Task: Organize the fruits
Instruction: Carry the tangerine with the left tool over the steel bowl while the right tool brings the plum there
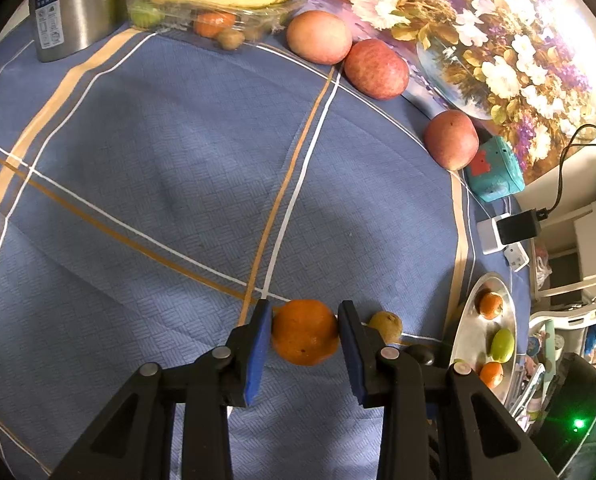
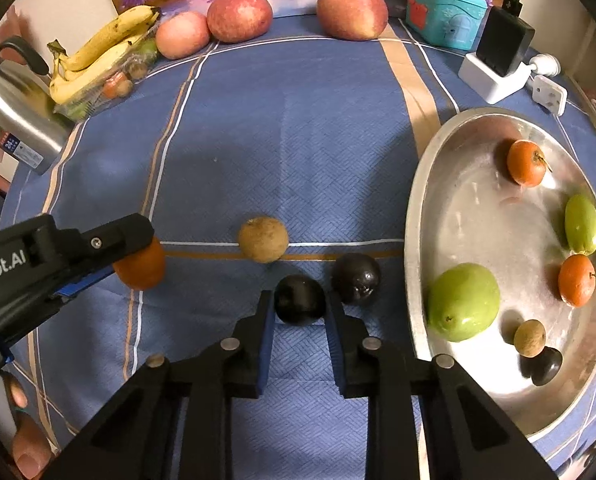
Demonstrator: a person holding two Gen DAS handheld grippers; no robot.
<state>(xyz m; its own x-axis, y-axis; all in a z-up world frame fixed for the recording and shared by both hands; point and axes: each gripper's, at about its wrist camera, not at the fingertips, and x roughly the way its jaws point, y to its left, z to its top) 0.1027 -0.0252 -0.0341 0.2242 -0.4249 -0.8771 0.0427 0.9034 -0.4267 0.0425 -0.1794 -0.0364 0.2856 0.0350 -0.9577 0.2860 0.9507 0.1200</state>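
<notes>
On the blue checked table (image 2: 298, 140), going left to right, a steel kettle (image 2: 13, 120) stands at the far left beside a clear box of bananas (image 2: 97, 52), then three apples (image 2: 239, 16) line the back edge.

The left hand-held gripper (image 1: 305, 334) is clamped on an orange (image 1: 305, 332), its blue pads pressed to either side (in the right wrist view it shows from the side, fruit poking out beneath the finger).

Just to its right a brown round fruit (image 2: 263, 239) sits on the cloth. Near it, the right hand-held gripper (image 2: 300, 304) is closed on a dark round fruit (image 2: 299, 299), with a second dark fruit (image 2: 356, 278) just beside the right finger.

Farthest right, a metal dish (image 2: 474, 216) holds two small oranges, two green fruits, one brown and one dark.
</notes>
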